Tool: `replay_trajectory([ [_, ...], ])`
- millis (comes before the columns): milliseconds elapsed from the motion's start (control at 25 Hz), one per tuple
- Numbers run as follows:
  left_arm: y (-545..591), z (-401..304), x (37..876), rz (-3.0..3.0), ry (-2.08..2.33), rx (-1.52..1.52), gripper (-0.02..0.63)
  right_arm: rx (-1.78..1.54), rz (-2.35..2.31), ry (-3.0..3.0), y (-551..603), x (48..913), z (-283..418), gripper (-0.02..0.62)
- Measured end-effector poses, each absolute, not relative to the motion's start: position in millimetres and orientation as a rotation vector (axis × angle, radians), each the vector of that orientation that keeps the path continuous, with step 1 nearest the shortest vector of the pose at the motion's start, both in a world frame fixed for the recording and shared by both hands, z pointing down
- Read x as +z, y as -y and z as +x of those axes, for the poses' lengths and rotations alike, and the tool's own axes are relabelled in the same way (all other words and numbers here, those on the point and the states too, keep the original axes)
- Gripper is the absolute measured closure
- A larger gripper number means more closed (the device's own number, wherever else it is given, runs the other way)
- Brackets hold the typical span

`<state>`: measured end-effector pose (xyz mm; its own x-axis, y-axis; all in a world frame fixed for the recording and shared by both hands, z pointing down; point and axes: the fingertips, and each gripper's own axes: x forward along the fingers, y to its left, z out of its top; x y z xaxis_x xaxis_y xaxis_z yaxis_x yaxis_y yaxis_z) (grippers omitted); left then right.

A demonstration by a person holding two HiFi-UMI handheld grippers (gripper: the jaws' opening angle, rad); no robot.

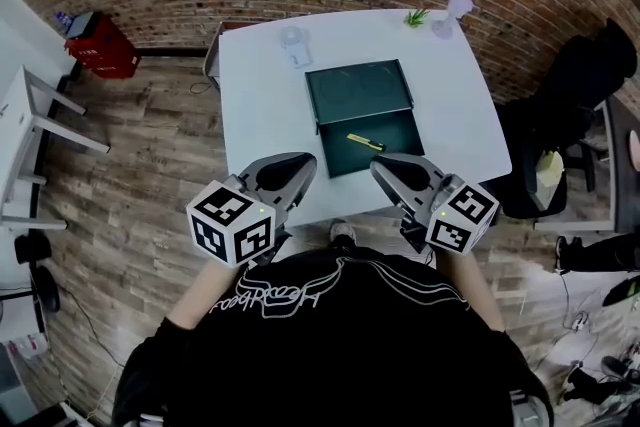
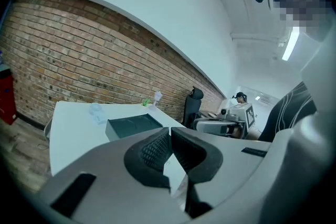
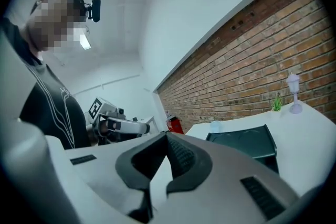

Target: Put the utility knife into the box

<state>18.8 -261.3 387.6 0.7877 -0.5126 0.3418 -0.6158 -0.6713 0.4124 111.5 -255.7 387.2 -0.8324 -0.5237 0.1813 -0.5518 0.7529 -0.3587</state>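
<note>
The dark green box [image 1: 400, 140] lies open in the middle of the white table [image 1: 260, 115], its lid [image 1: 358, 91] folded back toward the wall. The yellow utility knife [image 1: 365, 142] lies inside the box's lower half. Both grippers are held low at the table's near edge, close to the person's body and short of the box. My left gripper [image 1: 305, 161] is shut with nothing between its jaws, as the left gripper view [image 2: 170, 132] confirms. My right gripper [image 1: 378, 165] is also shut and empty [image 3: 167, 136]. The box [image 2: 134, 126] [image 3: 244, 141] lies ahead of each gripper.
A clear plastic cup [image 1: 294, 45] stands behind the box. A small green plant [image 1: 416, 17] and a pale vase [image 1: 450, 15] stand at the table's far right corner. A black chair [image 1: 590, 75] is right of the table, a red case [image 1: 100, 43] far left by the brick wall.
</note>
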Motion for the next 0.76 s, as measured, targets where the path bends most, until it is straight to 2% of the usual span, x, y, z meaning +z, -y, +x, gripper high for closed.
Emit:
replay_trajectory([
  [760,267.5,37.9,406.9,2.489,0.771,0.298,0.569,0.601,0.942,2.758,247.5,405.9,122.9,0.593],
])
